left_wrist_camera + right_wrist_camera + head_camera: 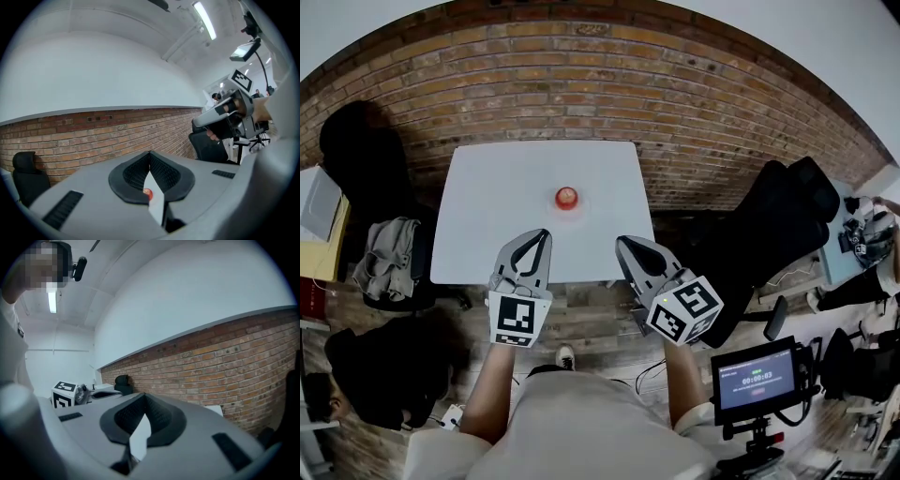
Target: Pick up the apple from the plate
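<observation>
The apple (567, 195) sits untouched on its plate (566, 207), a small red disc that can barely be told from the fruit at this range, near the middle of a white surface (487, 216) that carries nothing else. It lies well beyond both tools, so the pickup has not yet begun. The left hand-held gripper (545, 232) hovers over the near edge of the surface with its jaws closed and nothing between them. Its own camera catches the apple (147, 192) only as a red speck, through the narrow gap below the pads where they meet. The right hand-held gripper (621, 242) is level with its partner, just beside that same near edge. It is likewise closed and empty, and its view shows the brick wall (225, 362) past its pads rather than the fruit. Both tools point towards the wall, and the person's forearms reach out from the bottom of the head view. A dark office chair (787, 216) stands to the right of the surface, another chair (389, 258) draped with clothing to the left, and a small monitor (757, 378) on a stand glows at lower right. Judging by the layout, the whole job lies ahead: one gripper has to close the gap to the plate, spread its jaws round the apple, clamp on and lift it clear.
</observation>
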`<state>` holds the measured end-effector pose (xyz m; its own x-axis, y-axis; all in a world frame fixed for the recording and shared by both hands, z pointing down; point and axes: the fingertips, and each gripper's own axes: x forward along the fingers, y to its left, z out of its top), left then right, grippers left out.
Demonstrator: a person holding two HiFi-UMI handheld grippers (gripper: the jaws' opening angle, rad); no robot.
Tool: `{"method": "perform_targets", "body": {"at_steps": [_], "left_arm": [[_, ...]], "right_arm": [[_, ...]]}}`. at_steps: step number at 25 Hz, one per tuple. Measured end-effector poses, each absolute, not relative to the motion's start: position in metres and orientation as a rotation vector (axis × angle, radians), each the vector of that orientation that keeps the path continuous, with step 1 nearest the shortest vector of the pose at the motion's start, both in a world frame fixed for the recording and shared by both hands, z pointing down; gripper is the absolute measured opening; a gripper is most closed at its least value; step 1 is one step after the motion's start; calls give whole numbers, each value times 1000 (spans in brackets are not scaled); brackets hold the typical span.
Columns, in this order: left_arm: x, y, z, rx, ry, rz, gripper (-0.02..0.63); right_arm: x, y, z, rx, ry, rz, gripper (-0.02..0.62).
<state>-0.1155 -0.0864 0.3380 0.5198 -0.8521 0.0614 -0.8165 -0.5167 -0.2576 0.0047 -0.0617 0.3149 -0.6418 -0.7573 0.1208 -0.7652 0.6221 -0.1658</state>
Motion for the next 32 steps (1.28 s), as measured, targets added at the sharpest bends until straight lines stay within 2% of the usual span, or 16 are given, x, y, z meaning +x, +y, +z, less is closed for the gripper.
{"method": "perform_targets", "body": {"at_steps": [32], "left_arm": [[-120, -125, 350, -2603, 1427, -300, 6]], "right_arm": [[-10, -88, 324, 1233, -2808, 317, 2]]}}
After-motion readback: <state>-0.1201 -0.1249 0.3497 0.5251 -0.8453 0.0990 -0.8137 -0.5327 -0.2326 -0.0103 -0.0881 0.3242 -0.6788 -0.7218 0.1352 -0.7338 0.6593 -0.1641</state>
